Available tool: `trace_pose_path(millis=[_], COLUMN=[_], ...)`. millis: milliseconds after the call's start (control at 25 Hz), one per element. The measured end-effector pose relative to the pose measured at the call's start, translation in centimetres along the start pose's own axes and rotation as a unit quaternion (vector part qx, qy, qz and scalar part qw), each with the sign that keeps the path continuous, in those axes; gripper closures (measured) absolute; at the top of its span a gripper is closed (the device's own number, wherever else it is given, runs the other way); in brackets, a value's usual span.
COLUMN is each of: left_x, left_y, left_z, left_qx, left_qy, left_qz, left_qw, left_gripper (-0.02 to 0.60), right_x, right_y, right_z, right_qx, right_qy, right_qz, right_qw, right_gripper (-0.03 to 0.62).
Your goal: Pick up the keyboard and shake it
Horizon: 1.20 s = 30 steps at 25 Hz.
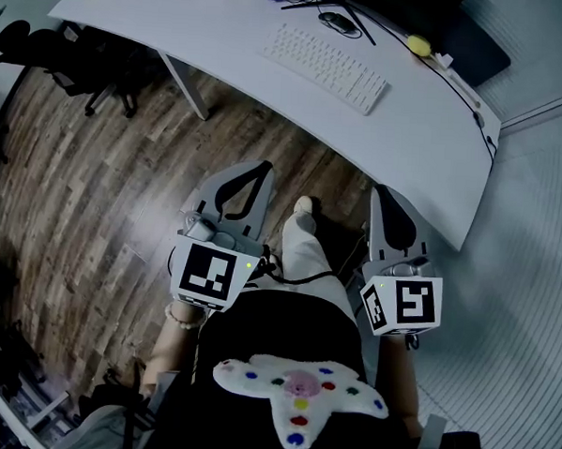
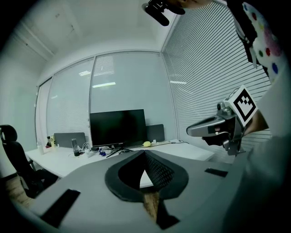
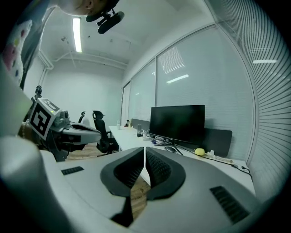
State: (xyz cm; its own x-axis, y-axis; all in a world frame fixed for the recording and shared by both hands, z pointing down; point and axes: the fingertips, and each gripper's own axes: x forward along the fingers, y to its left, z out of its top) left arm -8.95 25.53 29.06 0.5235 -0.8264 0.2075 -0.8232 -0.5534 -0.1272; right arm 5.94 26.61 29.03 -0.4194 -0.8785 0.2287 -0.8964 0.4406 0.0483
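Observation:
A white keyboard (image 1: 324,67) lies on the white desk (image 1: 426,151), well ahead of both grippers. My left gripper (image 1: 257,169) hangs over the wooden floor in front of the desk, jaws shut with nothing in them. My right gripper (image 1: 380,190) is held beside it, near the desk's front edge, also shut and empty. In the left gripper view the shut jaws point at the desk (image 2: 186,152) and the right gripper (image 2: 220,125) shows at the right. The keyboard is hidden behind the jaws in both gripper views.
A black monitor (image 2: 117,127) stands at the back of the desk, with a mouse (image 1: 338,23), cables and a yellow object (image 1: 419,45) near it. Black office chairs (image 1: 46,52) stand at the left. The person's leg and shoe (image 1: 302,231) are between the grippers.

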Motion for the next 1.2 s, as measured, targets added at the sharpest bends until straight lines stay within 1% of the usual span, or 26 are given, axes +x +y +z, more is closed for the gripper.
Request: trace_pose_path(millis=[80,240,400,480,920,1200], left_x=[0.6,2.4,4.8,6.1,16.5,21.2], left_y=[0.4,2.0,3.5,4.4,8.9,10.6], left_z=[-0.1,0.2,0.1,0.4,1.7,2.2], left_qx=[0.001,-0.006,0.007,0.007,-0.015,-0.026], left_qy=[0.002,-0.001,0.011,0.013,0.023,0.033], left_qz=[0.004,0.029,0.033,0.038,0.057,0.070], left_qw=[1.0000,0.9996,0.9994,0.9992,0.9980,0.9967], left_gripper=[0.565,0.565,0.565,0.565,0.565,0.565], right_x=[0.8,3.1,6.5,8.2,18.1,22.1], right_y=[-0.6,-2.0,-3.6,-4.4,-11.1,-14.9], right_z=[-0.1,-0.1,0.6,1.0,2.1,1.7], right_qx=[0.002,0.004,0.002,0.004,0.015,0.017], right_qy=[-0.001,0.001,-0.007,-0.008,0.005,0.021], right_qz=[0.002,0.014,0.029,0.034,0.067,0.077], right_qw=[1.000,1.000,1.000,0.999,0.998,0.997], right_gripper=[0.557,0.557,0.557,0.557,0.557,0.557])
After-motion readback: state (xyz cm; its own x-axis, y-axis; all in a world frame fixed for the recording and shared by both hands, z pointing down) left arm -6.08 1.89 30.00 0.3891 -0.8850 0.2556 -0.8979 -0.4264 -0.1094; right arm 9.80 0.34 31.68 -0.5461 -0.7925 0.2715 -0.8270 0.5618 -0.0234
